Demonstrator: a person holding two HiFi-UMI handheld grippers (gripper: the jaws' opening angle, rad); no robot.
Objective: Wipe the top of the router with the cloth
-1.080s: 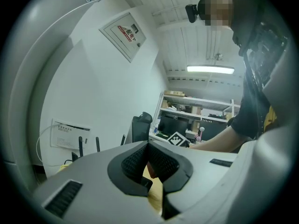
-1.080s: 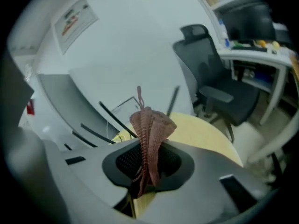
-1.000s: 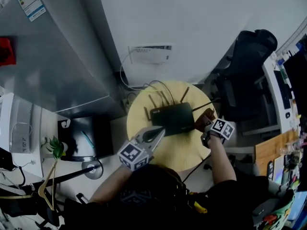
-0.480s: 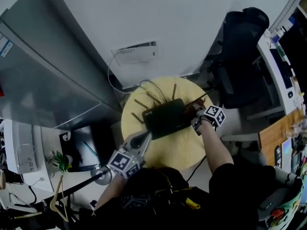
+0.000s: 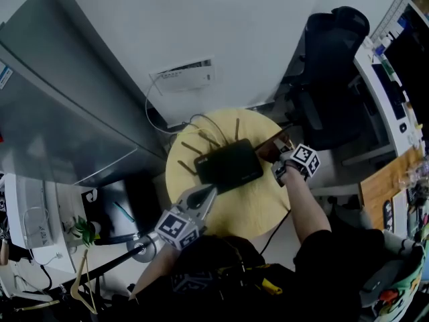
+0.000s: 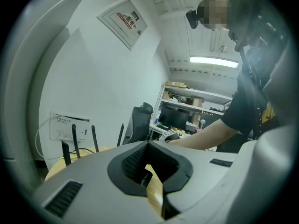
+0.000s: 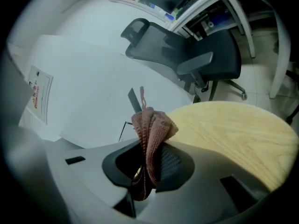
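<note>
R gripper (image 7: pixel 152 147): jaws clamped on pinkish cloth (image 7: pixel 149 125), just right of router (image 5: pixel 229 166). L gripper (image 6: pixel 148 146): jaws closed, empty, near side. Step: approach, prob. Next: lower cloth onto top, sweep left.

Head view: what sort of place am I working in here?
Most likely an office or workroom: a black office chair beside a cluttered desk, and a router on a small round wooden table against a white wall.
</note>
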